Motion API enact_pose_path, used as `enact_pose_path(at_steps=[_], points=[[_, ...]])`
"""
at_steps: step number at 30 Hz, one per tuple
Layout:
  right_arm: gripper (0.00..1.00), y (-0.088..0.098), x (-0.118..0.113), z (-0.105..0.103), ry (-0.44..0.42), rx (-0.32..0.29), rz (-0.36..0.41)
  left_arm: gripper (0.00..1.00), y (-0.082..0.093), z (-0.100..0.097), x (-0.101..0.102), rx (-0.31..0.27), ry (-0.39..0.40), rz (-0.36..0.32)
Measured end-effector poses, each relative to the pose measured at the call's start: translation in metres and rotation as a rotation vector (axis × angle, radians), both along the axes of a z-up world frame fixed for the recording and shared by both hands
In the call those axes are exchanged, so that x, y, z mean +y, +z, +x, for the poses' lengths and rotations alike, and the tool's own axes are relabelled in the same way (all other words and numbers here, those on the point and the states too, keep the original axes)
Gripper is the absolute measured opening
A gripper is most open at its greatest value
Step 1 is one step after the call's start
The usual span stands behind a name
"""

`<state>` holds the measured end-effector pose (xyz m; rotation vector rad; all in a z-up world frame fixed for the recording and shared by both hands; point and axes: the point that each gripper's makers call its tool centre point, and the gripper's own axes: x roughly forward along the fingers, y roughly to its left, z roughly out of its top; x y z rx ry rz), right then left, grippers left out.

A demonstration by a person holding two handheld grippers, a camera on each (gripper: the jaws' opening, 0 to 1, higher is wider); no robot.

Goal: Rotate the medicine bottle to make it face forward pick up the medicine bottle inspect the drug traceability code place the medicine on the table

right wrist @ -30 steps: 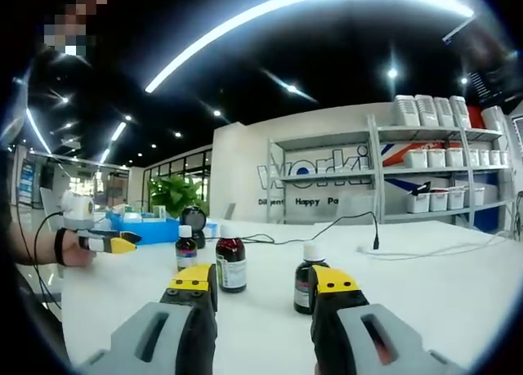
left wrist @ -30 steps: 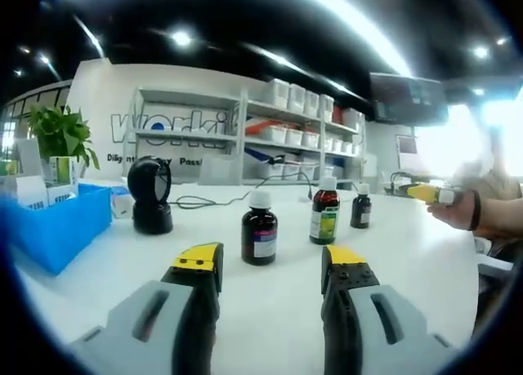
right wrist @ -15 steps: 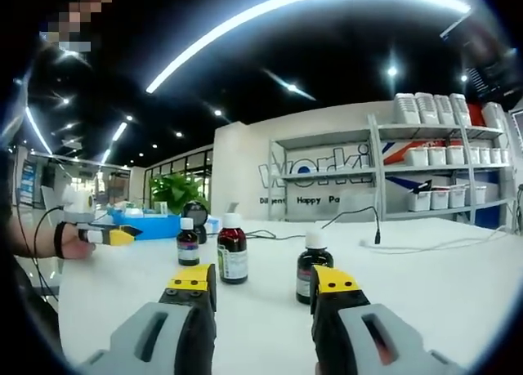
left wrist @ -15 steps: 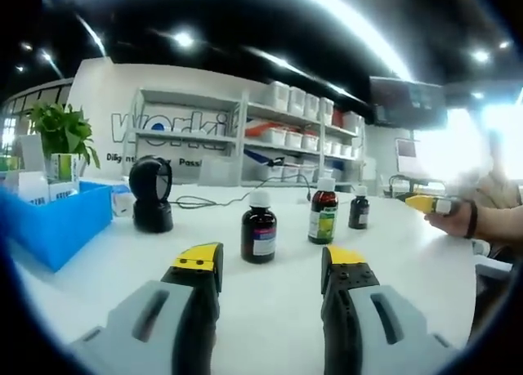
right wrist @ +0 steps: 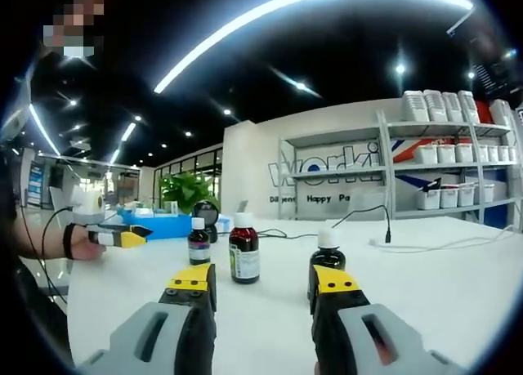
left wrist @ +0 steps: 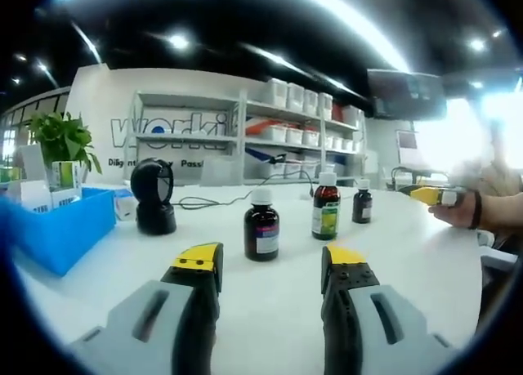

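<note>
left tongs: jaws spread wide, nothing between them, hanging low over the white surface and pointing at the bottles
right tongs: same deal, gaping wide and holding nothing, just above the surface
bottles, left gripper view: three dark ones with white caps, all upright on the surface. near bottle sits closest, roughly centred past the jaws; mid bottle with a green and white label is further back to its right; far bottle is the smallest looking, behind and right of that
bottles, right gripper view: same three from the other side. the closest one is just past the right jaw tip, partly hidden by it; the labelled one stands left of centre; the third is further left and back
scanner: black round-headed scanner stands on the surface left of the bottles, with a cable trailing off behind
bin: blue bin at the left edge holding small boxes, plant behind it
other tongs in shot: the right one's yellow tips poke in at the far right with a hand; the left one's tips show at the far left of the right gripper view
background: shelves with white tubs along the wall
</note>
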<state>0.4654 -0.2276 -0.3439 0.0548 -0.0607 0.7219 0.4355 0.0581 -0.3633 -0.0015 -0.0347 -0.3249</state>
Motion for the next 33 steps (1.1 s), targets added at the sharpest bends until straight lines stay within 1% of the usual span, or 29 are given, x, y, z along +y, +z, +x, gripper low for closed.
enact_pose_path(at_steps=[1, 4, 7, 10, 12, 13, 16, 21, 23, 25, 33], points=[[0.41, 0.002, 0.0, 0.001, -0.002, 0.005, 0.007, 0.39, 0.0, 0.0, 0.001, -0.002, 0.004, 0.006], [0.41, 0.01, 0.006, -0.002, 0.009, 0.003, -0.008, 0.39, 0.0, 0.0, -0.001, -0.004, 0.004, 0.012], [0.41, 0.029, 0.019, -0.004, 0.033, -0.012, -0.019, 0.4, 0.0, -0.001, -0.002, -0.004, 0.003, 0.007], [0.41, 0.042, 0.032, -0.004, 0.064, -0.016, -0.028, 0.39, -0.001, -0.001, -0.005, 0.001, -0.002, 0.012], [0.4, 0.047, 0.039, 0.001, 0.087, -0.016, -0.052, 0.39, -0.001, -0.002, -0.007, 0.0, -0.003, 0.025], [0.4, 0.049, 0.043, 0.002, 0.108, -0.006, -0.043, 0.39, -0.001, -0.002, -0.007, -0.001, -0.004, 0.027], [0.4, 0.055, 0.054, 0.007, 0.128, -0.023, -0.09, 0.39, -0.001, -0.002, -0.006, -0.004, -0.002, 0.022], [0.39, 0.062, 0.08, 0.01, 0.177, -0.028, -0.14, 0.39, -0.001, -0.001, -0.005, -0.003, -0.003, 0.021], [0.39, 0.063, 0.09, 0.012, 0.188, -0.024, -0.165, 0.39, -0.001, -0.001, -0.006, -0.004, -0.006, 0.026], [0.38, 0.066, 0.1, 0.015, 0.185, -0.035, -0.19, 0.39, -0.001, -0.001, -0.007, -0.005, -0.008, 0.028], [0.38, 0.078, 0.136, 0.024, 0.222, -0.012, -0.176, 0.39, 0.001, -0.003, -0.009, -0.012, -0.015, 0.023]])
